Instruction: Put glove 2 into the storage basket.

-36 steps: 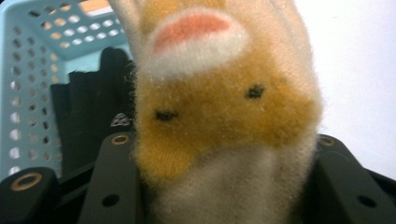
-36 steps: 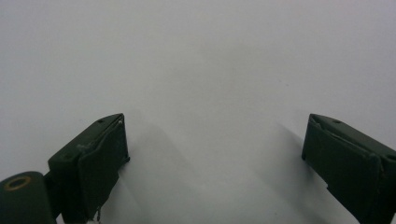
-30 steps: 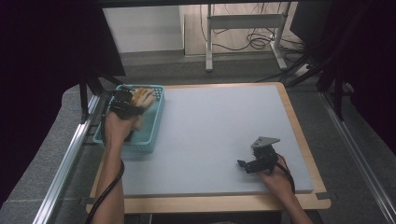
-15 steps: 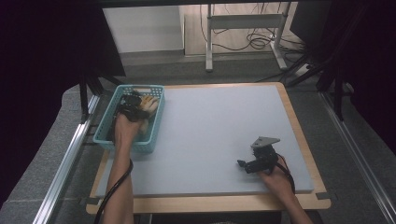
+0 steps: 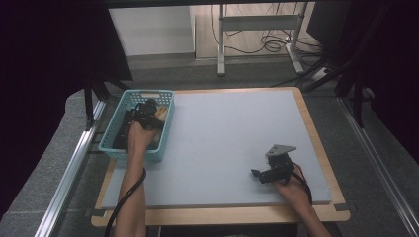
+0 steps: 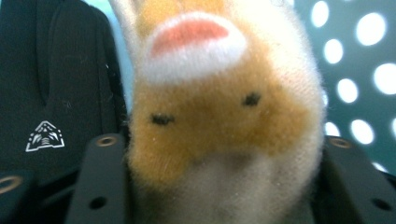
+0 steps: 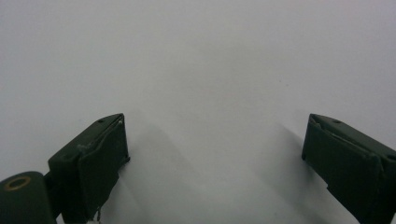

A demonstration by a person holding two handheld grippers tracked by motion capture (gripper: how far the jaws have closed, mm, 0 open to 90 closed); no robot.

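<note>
The grey mat covers nearly the whole wooden table; its matte, even surface also spreads out ahead of the right gripper in that gripper's own view. At the far left corner stands the turquoise plastic basket, rectangular with perforated walls, whose round holes glow as blurred white spots in the left gripper view. Much of its inside is hidden by the left hand and the left gripper reaching into it. A black fabric item with a small white emblem lies in the basket on the left of the left gripper view; its full shape is cut off. The plush toy, orange and white and fuzzy, with two tiny dark eyes and a pink patch, sits in the basket between the left jaws, which have just been opening; whether the pads press on it is hard to tell, because the fur hides the contact. From above, the plush toy is a small tan patch beside the gripper. The right gripper rests near the right edge of the mat, its jaws spread wide with nothing between them.
</note>
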